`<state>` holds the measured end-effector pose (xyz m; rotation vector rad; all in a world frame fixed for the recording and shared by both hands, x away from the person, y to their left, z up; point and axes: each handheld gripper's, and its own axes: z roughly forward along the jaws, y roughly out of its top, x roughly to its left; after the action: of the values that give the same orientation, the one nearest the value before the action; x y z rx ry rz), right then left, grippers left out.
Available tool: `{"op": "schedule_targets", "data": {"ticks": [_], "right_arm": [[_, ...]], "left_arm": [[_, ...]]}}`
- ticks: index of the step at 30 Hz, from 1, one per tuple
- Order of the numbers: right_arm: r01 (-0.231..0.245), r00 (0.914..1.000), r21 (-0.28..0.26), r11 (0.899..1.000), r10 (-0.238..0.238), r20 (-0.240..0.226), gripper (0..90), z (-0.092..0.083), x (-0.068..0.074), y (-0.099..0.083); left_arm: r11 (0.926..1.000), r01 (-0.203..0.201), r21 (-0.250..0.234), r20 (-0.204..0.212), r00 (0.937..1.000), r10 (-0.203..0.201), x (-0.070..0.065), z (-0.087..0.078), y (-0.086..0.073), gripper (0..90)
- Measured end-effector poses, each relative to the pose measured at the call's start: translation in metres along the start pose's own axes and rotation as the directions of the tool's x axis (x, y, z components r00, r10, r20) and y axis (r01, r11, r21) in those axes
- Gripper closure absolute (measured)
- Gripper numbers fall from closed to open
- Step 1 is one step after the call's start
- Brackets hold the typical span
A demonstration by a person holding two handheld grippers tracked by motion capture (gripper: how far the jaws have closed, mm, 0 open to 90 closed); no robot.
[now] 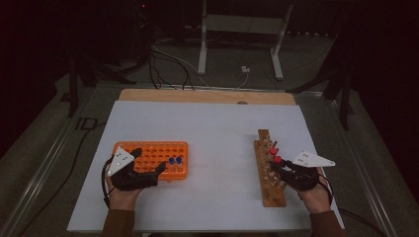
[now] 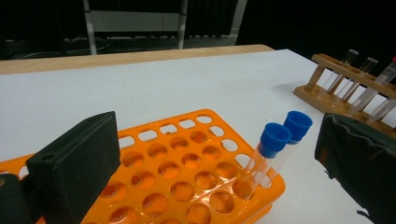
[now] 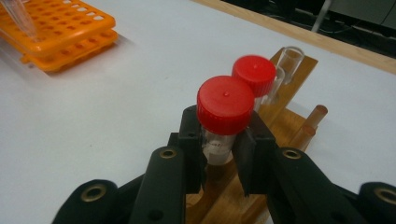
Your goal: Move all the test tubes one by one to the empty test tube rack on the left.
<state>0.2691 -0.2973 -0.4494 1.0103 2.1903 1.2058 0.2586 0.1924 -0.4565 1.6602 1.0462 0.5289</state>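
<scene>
An orange tube rack (image 1: 148, 147) lies on the white table top at the left, with two blue-capped tubes (image 1: 175, 161) upright in its near right corner. My left gripper (image 1: 148, 160) rests over the rack's near side. In the left gripper view its jaws stand wide apart around the rack (image 2: 187, 172), holding nothing, with the blue-capped tubes (image 2: 275, 137) between them. At the right stands a wooden tube rack (image 1: 269, 190). My right gripper (image 3: 219, 149) is shut on a red-capped tube (image 3: 225, 105) just below its cap, above the wooden rack (image 3: 280, 116). A second red-capped tube (image 3: 254, 74) stands just behind it.
Several clear uncapped tubes (image 2: 348, 70) lean in the wooden rack's far end. The white sheet (image 1: 212, 128) spreads wide between the two racks. A wooden table edge (image 1: 207, 95) runs along the back, with cables and a metal stand on the floor beyond.
</scene>
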Motion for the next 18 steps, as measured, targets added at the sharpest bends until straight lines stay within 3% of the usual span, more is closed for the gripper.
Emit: {"op": "schedule_targets", "data": {"ticks": [10, 18], "right_arm": [[0.015, 0.9997, -0.016, 1.000, -0.015, -0.018, 74.7, -0.015, -0.001, 0.014], [0.015, 0.9993, -0.040, 0.999, -0.016, -0.033, 74.6, -0.020, -0.003, 0.024]], "left_arm": [[0.9993, -0.034, 0.012, 0.020, 0.9992, 0.034, -0.011, 0.004, 0.016, 1.2], [0.9956, -0.092, 0.021, 0.058, 0.9942, 0.090, -0.027, 0.018, 0.032, 1.2]]}}
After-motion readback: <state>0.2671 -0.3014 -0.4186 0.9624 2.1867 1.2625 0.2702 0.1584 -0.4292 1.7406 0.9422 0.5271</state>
